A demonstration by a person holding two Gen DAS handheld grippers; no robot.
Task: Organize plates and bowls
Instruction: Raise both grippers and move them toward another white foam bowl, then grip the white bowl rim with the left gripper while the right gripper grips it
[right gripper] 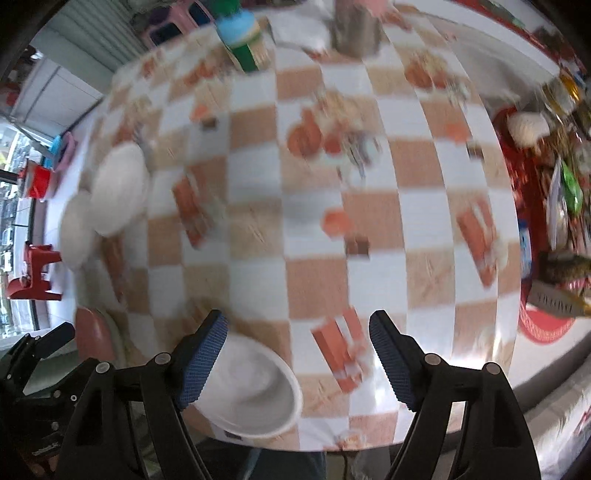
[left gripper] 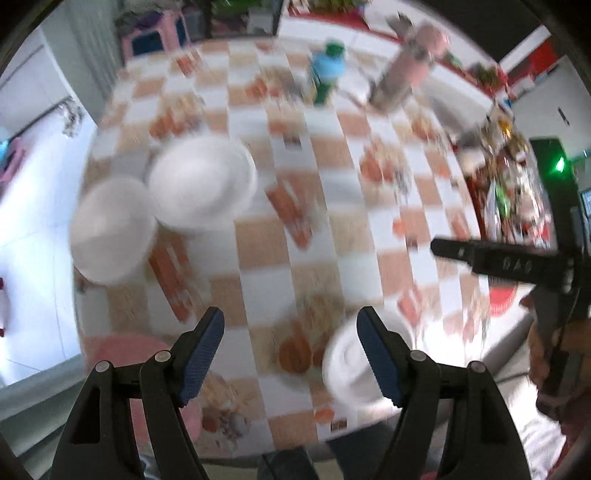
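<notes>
The frames are motion-blurred. A white bowl [left gripper: 354, 365] [right gripper: 255, 391] sits near the table's front edge. A stack of white plates [left gripper: 201, 182] [right gripper: 120, 188] lies at the left, with another white bowl or plate [left gripper: 112, 230] [right gripper: 75, 229] beside it. A pink plate [left gripper: 125, 354] [right gripper: 94, 338] lies at the front left corner. My left gripper [left gripper: 290, 334] is open and empty above the table, its right finger over the front bowl. My right gripper [right gripper: 299, 341] is open and empty, its left finger over the bowl's rim; it also shows in the left wrist view [left gripper: 498, 260].
The table has a checked orange and white cloth [right gripper: 317, 229]. A green bottle with a blue cap [left gripper: 327, 72] [right gripper: 243, 44] and a metal flask [left gripper: 400, 70] [right gripper: 356, 29] stand at the back. A red tray of packets [right gripper: 546, 206] [left gripper: 513, 199] sits at the right edge.
</notes>
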